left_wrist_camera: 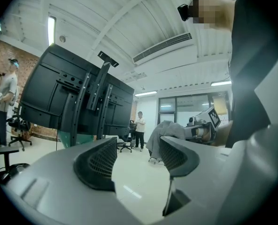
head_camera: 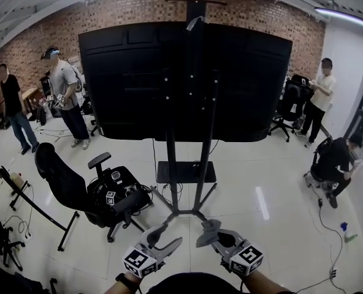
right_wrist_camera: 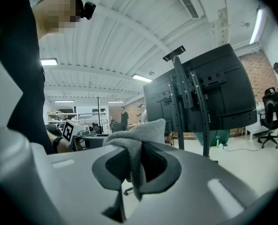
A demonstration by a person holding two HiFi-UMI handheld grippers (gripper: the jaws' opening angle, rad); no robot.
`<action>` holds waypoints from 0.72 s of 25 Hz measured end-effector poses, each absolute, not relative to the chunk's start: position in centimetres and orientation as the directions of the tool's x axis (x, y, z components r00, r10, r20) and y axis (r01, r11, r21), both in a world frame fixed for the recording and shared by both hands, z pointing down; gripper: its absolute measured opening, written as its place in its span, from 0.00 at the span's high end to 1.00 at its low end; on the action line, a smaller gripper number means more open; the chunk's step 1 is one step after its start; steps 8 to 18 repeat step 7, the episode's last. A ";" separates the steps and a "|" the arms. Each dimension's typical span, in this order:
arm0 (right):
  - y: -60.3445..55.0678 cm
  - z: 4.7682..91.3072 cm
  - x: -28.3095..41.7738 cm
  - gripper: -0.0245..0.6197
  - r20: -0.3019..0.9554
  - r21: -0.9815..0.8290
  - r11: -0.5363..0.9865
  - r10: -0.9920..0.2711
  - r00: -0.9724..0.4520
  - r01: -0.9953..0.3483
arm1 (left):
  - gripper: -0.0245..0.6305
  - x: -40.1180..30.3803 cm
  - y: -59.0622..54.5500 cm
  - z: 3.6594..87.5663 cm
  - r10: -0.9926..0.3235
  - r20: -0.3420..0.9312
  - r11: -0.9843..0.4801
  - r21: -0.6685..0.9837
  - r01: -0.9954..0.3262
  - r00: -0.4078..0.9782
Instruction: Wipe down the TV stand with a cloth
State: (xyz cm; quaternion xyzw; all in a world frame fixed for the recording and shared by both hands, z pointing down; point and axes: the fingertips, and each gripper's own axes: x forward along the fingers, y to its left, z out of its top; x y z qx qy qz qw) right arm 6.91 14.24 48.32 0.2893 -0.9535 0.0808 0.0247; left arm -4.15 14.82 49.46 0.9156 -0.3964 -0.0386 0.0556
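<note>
The TV stand (head_camera: 187, 164) rises in the middle of the head view, a black post frame on a splayed floor base that carries a large black screen (head_camera: 184, 78) seen from behind. Both grippers sit low in that view, short of the base and touching nothing on it. My right gripper (head_camera: 211, 234) is shut on a grey cloth (right_wrist_camera: 138, 137), which bunches above the jaws and hangs down between them. My left gripper (left_wrist_camera: 138, 159) is open and holds nothing. The stand (left_wrist_camera: 89, 102) lies ahead of it to the left, and the stand (right_wrist_camera: 191, 102) is to the right in the right gripper view.
A black office chair (head_camera: 86, 192) stands left of the stand's base. A black shelf plate (head_camera: 186, 172) sits low on the stand. Several people (head_camera: 65, 94) stand or crouch around the room. Cables and a spray bottle (head_camera: 347, 231) lie on the floor at the right.
</note>
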 end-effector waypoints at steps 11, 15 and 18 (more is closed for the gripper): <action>13.7 48.6 8.4 0.92 0.069 -0.158 0.807 -0.565 -0.822 -0.569 | 0.49 -3.7 14.4 49.3 -0.742 -0.038 -0.667 0.138 -0.732 0.669; 13.7 48.6 8.4 0.92 0.069 -0.158 0.807 -0.565 -0.822 -0.569 | 0.49 -3.7 14.4 49.3 -0.742 -0.038 -0.667 0.138 -0.732 0.669; 13.7 48.6 8.4 0.92 0.069 -0.158 0.807 -0.565 -0.822 -0.569 | 0.49 -3.7 14.4 49.3 -0.742 -0.038 -0.667 0.138 -0.732 0.669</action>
